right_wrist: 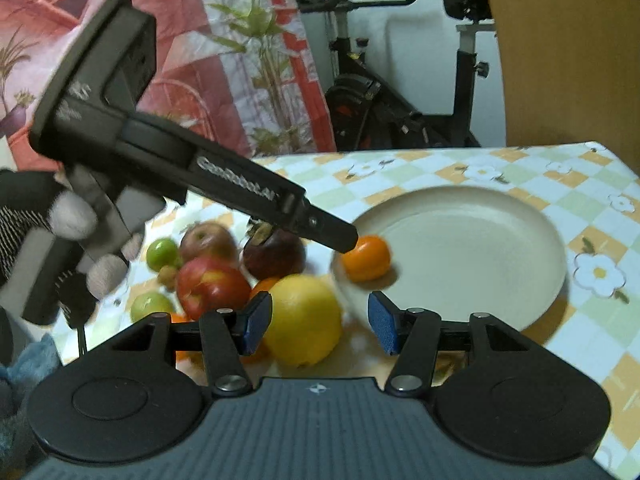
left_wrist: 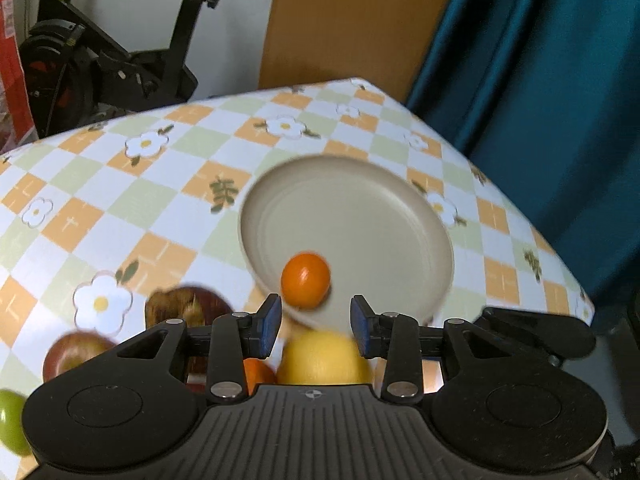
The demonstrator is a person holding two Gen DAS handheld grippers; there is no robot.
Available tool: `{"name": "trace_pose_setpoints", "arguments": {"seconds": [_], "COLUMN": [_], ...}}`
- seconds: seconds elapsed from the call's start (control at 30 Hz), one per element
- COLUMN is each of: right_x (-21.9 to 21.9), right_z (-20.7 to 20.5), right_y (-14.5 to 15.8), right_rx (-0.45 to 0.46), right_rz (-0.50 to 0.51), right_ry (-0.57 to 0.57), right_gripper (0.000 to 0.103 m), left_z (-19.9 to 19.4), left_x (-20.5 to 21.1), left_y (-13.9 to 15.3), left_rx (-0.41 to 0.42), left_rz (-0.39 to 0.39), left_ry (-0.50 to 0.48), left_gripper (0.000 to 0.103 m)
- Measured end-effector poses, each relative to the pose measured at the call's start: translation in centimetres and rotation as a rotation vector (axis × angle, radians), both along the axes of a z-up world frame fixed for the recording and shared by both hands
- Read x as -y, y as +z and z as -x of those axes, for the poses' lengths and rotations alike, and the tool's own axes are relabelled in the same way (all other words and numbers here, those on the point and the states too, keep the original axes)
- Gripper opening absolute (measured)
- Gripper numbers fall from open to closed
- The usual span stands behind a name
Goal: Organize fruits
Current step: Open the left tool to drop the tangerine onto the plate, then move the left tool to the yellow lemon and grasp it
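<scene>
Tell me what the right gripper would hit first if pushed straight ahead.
Probably the yellow citrus fruit, just left of centre between the right gripper's open jaws. Slightly further right, the beige plate's near rim. Depth is uncertain.

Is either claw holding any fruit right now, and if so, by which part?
Nothing is held. The left claw stands open just short of the small orange lying on the plate. The right claw is open over the yellow fruit, pads apart.

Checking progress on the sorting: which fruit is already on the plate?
Only the small orange fruit, at the plate's near-left edge; the apples, green fruits and yellow citrus sit on the tablecloth.
</scene>
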State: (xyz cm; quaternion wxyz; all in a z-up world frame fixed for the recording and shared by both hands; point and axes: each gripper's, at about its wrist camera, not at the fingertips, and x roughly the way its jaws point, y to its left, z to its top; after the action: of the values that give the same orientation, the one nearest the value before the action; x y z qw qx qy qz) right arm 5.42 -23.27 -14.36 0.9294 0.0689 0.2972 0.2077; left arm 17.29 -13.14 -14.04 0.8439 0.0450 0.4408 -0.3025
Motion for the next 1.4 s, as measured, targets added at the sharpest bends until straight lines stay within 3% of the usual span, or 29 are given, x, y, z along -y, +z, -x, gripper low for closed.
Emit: {"name": "trace_pose_setpoints", "arguments": {"seconds": [0.47,0.63,0.7,1.0,1.4], "right_x": [-1.5,-1.1,-1.0,-0.5,-0.3], "right_z": [-0.3,-0.4,-0.4,-0.5,0.6], "right_y": [-2.1,-2.6,-2.7,-3.2,-1.7], "right_rx": [-0.047,-0.062,-0.066,-0.075,0.004], "right_rz": [-0.002,-0.024,-0.037,-0.074,-0.087], "right_ry": [0.012,0.000,-0.005,-0.015,-0.036], "right_gripper": [0.059,0.058,0.058,0.052,0.052], "left_z": [0.9,1.0,1.3,2.0,2.8], "left_x": [-1.3,-1.5,-1.4,-1.1,-1.0], "left_y": [-0.8,-1.0,-1.0,-1.2,0.9], "left_rx": [-0.046,-0.063,-0.059,-0.023,0.031], "left_rz": [0.032,0.043,0.042,0.003,0.047], "left_ry": [-0.018,-0.029,-0.046,-0.042,-0.027], "left_gripper": [0.040,0.046,0.053,0.051,0.051]}}
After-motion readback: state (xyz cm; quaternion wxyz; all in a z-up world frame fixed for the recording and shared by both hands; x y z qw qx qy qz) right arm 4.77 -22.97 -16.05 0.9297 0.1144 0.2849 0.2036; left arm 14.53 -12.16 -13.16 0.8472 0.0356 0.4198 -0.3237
